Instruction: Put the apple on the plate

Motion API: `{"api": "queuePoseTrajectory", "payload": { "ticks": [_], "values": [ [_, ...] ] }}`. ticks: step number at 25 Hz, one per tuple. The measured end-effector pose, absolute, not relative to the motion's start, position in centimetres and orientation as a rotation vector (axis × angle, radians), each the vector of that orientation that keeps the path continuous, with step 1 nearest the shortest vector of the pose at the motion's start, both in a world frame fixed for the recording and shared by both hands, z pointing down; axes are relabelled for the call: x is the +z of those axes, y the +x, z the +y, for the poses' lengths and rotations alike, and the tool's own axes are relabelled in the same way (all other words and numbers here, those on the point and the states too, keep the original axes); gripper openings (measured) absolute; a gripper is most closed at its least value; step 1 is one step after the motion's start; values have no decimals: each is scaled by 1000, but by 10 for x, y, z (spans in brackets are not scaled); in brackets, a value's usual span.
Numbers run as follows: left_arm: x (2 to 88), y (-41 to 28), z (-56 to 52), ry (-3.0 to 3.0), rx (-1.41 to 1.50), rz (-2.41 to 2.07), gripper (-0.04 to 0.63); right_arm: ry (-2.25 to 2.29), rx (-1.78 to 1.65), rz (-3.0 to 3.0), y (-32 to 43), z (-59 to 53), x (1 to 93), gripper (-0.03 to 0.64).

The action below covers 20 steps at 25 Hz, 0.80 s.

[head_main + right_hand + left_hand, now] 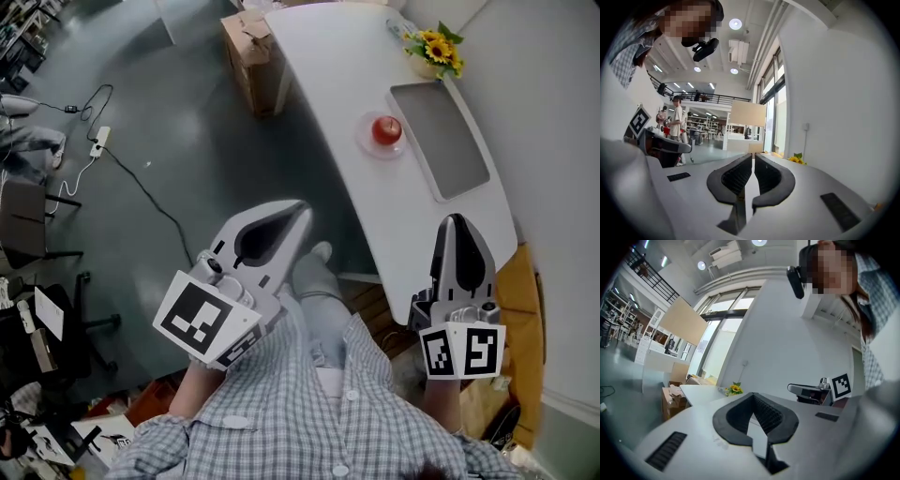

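apple (pixel 386 129): glossy | table (pixel 323 84): smooth matt white | box (pixel 246 47): cardboard | shirt (pixel 272 412): woven cloth | floor (pixel 169 103): faint sheen

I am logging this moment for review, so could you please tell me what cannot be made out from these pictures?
- Apple and plate: small in the head view, and neither gripper view shows them, so their contact cannot be checked closely.
- Sunflowers: what holds them is mostly covered by the blooms in the head view.
- Table: far end cut off by the head view's top edge.
- Cardboard box: contents too small to tell.
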<state>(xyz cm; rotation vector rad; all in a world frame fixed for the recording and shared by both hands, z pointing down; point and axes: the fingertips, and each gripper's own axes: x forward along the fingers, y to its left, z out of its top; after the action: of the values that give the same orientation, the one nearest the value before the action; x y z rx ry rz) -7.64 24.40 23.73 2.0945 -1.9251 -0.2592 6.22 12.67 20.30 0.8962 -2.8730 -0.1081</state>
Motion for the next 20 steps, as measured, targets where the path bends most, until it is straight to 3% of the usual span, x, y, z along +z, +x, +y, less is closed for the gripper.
{"api": "queuePoseTrajectory", "payload": {
  "ticks": [9,20],
  "values": [
    [236,-77,175,2166,-115,-1857,9,950,-16,-2919,49,67,217,31],
    [230,-67,29,2214,-167,-1697,9,1091,98,-2838,74,-4,247,31]
  ]
}}
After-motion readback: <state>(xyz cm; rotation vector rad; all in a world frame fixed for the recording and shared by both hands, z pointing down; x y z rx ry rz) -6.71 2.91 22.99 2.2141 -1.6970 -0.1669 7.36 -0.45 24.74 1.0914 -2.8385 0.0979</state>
